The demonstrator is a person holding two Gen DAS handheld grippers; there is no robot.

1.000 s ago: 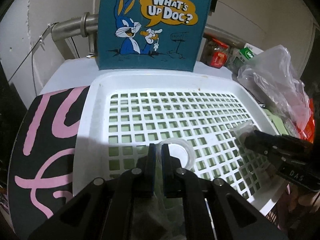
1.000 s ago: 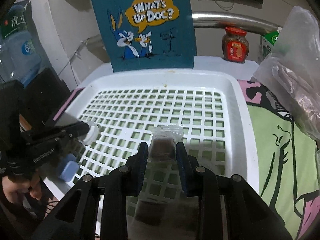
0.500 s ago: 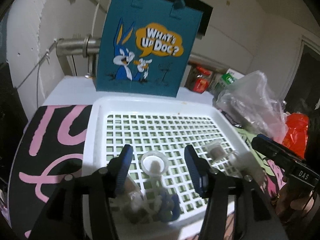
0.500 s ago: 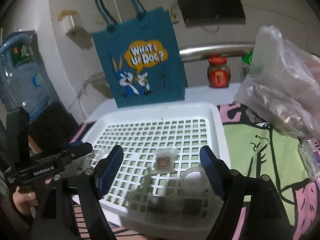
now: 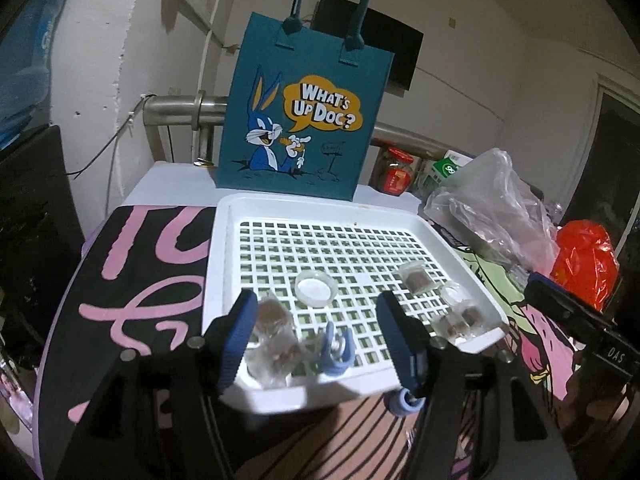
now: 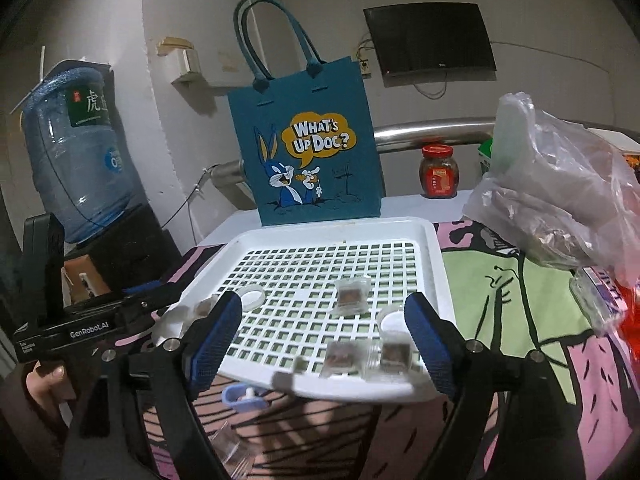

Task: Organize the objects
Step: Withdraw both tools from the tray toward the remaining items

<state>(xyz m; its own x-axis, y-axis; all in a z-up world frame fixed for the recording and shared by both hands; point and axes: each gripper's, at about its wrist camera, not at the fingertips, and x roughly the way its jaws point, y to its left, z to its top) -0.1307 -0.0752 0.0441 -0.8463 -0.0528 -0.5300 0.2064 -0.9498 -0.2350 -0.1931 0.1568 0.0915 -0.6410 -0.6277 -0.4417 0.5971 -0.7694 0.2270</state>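
Note:
A white lattice tray (image 5: 224,260) (image 6: 436,264) lies on a patterned cloth. It holds a round clear lid (image 5: 316,290) (image 6: 250,296), several clear packets with brown filling (image 5: 416,278) (image 6: 352,294) and a blue clip (image 5: 336,348). My left gripper (image 5: 320,336) hovers before the tray's near edge, its jaws opening, with nothing pressed between them. My right gripper (image 6: 322,338) stands back from the near right corner, its jaws also opening and empty. Two packets (image 6: 340,358) and a round cap (image 6: 394,320) lie just beyond it. Each gripper shows in the other's view, the left gripper (image 6: 100,320) and the right gripper (image 5: 572,316).
A teal cartoon tote bag (image 5: 300,120) (image 6: 308,148) stands behind the tray. A crumpled clear plastic bag (image 6: 560,200) and a red bag (image 5: 584,256) lie to the right, with a red-lidded jar (image 6: 438,172) behind. A water bottle (image 6: 80,152) is at the left. A blue clip (image 6: 244,396) lies below the tray's front edge.
Both grippers were shut, the left on the round lid and the right on a clear packet. Both have let go, opened wide and drawn back and up from the tray.

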